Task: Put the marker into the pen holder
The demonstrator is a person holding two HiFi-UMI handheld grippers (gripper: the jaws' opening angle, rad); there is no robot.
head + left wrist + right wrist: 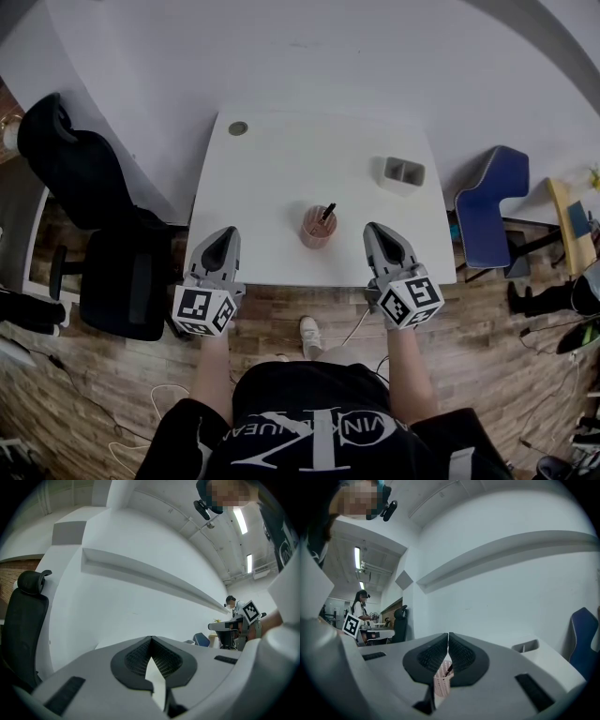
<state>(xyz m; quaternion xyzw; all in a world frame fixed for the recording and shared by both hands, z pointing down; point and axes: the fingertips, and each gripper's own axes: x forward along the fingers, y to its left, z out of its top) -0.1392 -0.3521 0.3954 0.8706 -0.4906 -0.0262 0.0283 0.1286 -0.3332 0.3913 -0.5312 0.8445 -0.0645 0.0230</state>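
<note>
A pinkish mesh pen holder [317, 228] stands near the front edge of the white table [281, 169]. A dark marker [327, 213] sticks out of its top, leaning right. Through the gap below the right jaws I see the pen holder [441, 682] and the marker [448, 670] again. My left gripper [225, 237] is at the table's front left edge, shut and empty. My right gripper [373, 231] is at the front right, to the right of the holder, also shut with nothing in it. Each gripper's tips meet in its own view, the left gripper [151, 639] and the right gripper [448, 635].
A grey two-compartment tray [403, 173] sits at the table's right rear. A round grommet [238, 128] is at the back left corner. A black office chair [103, 244] stands left of the table, a blue chair [492, 202] right. Another person works at a distant desk [360, 609].
</note>
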